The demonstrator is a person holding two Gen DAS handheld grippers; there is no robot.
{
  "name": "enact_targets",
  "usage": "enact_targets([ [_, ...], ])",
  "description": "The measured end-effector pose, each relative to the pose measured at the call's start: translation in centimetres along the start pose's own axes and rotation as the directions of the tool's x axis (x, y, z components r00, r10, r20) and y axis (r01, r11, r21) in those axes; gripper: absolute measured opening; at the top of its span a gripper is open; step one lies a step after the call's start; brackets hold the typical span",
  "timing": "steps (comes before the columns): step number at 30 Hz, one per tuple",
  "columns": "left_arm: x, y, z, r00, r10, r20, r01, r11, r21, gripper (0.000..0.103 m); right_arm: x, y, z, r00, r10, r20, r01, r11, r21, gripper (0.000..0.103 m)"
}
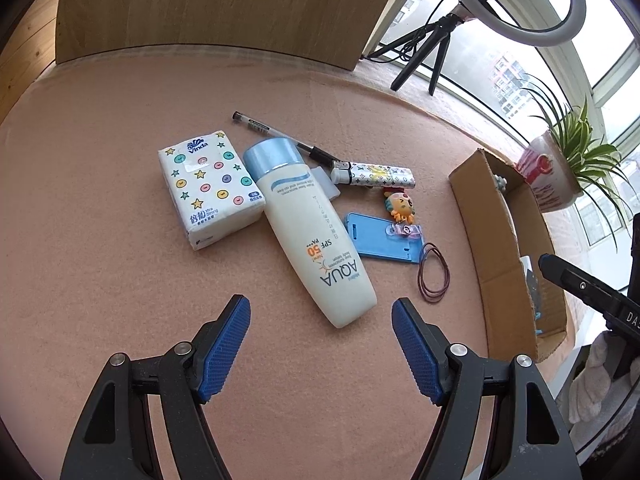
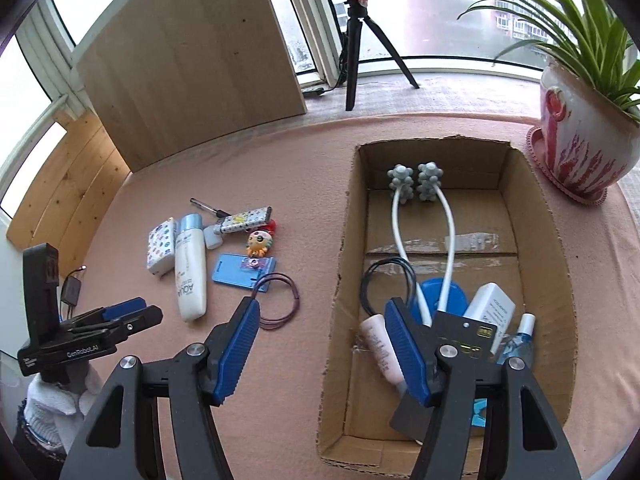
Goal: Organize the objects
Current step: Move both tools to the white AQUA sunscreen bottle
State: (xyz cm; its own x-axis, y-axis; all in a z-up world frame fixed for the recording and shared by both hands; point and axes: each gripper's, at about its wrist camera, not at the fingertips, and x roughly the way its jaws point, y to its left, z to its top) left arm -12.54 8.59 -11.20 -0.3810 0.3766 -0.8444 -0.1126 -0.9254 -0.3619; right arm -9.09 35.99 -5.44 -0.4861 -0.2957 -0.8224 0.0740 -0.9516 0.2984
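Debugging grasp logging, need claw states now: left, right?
Left claw: open, empty, just short of the sunscreen bottle.
Right claw: open, empty, over the near-left wall of the cardboard box.

The lotion bottle [image 1: 310, 229] says "AQUA" and "SPF 50". The tissue pack [image 1: 210, 186] says "Vinda". The left gripper [image 2: 90, 334] has "GenRobot.AI" on its side.
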Motion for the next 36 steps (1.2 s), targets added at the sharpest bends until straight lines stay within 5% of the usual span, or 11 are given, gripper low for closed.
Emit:
enact_targets([
  [13,2.1,0.9,2.4,1.000,-0.019,-0.021,0.019,1.000,0.019,0.073,7.4,5.7,3.1,0.971,0.189,-0.145,-0.187,0.982,0.023,0.061],
  [19,2.9,1.3,3.2,0.999,-0.037,-0.039,0.038,0.999,0.024,0.065,10.3,7.9,3.5,0.945,0.252,-0.210,-0.248,0.968,0.046,0.051],
  [36,4.8,2.1,4.1,0.994,-0.085,-0.063,0.085,0.996,0.003,0.056,15.7,9.5,4.5,0.905,0.298,-0.303,-0.285,0.954,0.088,0.043],
])
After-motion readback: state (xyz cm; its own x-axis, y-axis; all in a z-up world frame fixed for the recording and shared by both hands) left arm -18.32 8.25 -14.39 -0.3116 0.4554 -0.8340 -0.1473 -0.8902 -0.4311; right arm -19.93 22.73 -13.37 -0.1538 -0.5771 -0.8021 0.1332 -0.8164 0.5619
